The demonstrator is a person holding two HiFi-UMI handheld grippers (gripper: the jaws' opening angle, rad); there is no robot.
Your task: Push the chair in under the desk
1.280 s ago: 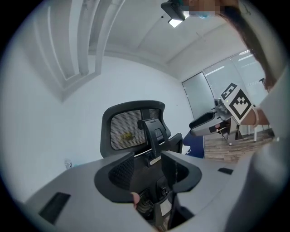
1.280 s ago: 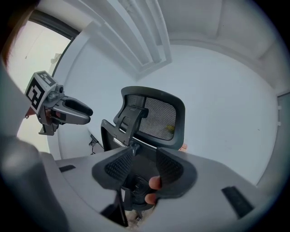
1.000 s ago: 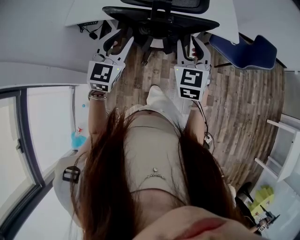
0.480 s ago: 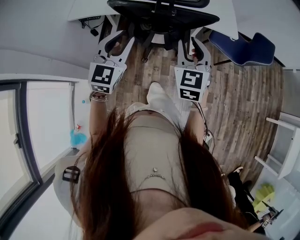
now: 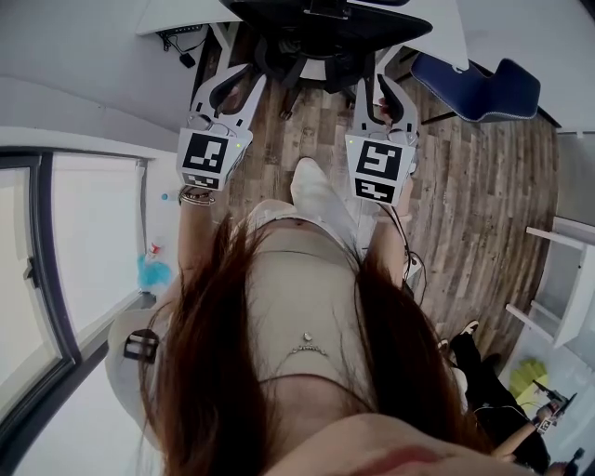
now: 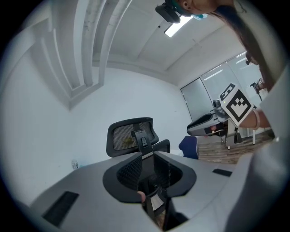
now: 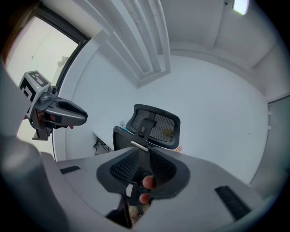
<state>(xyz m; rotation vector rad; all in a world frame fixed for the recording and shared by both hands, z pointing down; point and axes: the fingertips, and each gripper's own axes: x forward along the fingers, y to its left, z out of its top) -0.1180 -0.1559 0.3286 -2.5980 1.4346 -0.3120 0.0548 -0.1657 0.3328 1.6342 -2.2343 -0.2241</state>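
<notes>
Our left fingers are closing, with a narrow gap still showing between the pads. Nothing sits in that gap. We only see the black chair through it, straight ahead of the tips. Our right fingers are closing too, leaving a slim gap and pinching nothing, and the same chair rises just beyond them.

From the head view, the left gripper and right gripper point forward side by side, well apart. The chair stands beyond and between their tips, and we can't tell whether any tip touches it. Past the chair lies the white bench, and the chair is up at its edge. Off to the right of the right fingers, a blue chair stands on the wooden floor.
</notes>
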